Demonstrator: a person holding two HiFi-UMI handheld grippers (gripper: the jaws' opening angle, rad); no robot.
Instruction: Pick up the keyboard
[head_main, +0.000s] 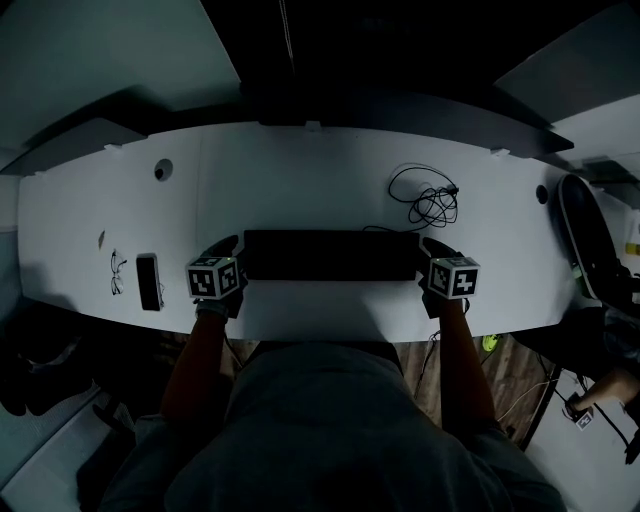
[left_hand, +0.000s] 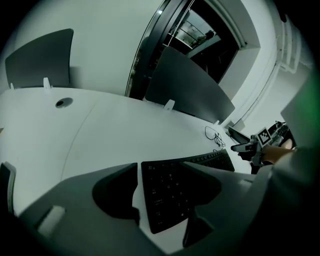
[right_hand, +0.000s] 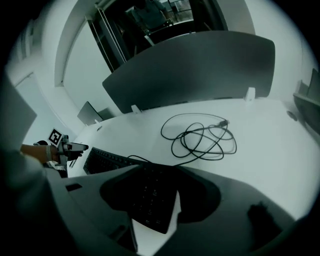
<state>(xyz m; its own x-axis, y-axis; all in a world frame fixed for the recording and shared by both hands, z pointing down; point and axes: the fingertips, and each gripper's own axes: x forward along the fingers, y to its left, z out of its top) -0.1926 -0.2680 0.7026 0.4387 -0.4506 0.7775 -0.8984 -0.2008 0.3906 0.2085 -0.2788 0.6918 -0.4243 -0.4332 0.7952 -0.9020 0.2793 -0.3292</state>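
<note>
Keyboard (head_main: 330, 255) lies flat on the white desk (head_main: 300, 180), long side along the near edge, dead centre in the head view.

Left hand-held gripper (head_main: 232, 248) is at the keyboard's 9 o'clock end, right hand-held gripper (head_main: 432, 248) at its 3 o'clock end, both angled down.

Left gripper view: jaws released and spread, left end of the keyboard (left_hand: 170, 192) between them. A strip of bare desk shows between one jaw and the keyboard edge, so no clamp.

Right gripper view: same story. Jaws are apart, the right end of the keyboard (right_hand: 145, 195) sits in the gap, and the pads are not pressing on it.

Loose black cable coil (head_main: 428, 200) at 1 o'clock from the keyboard, apart from it. Small black block (head_main: 148, 281) at 9 o'clock of the left hand-held gripper, glasses (head_main: 118, 272) just beyond it. Cable grommet (head_main: 163, 170) at 10 o'clock.
</note>
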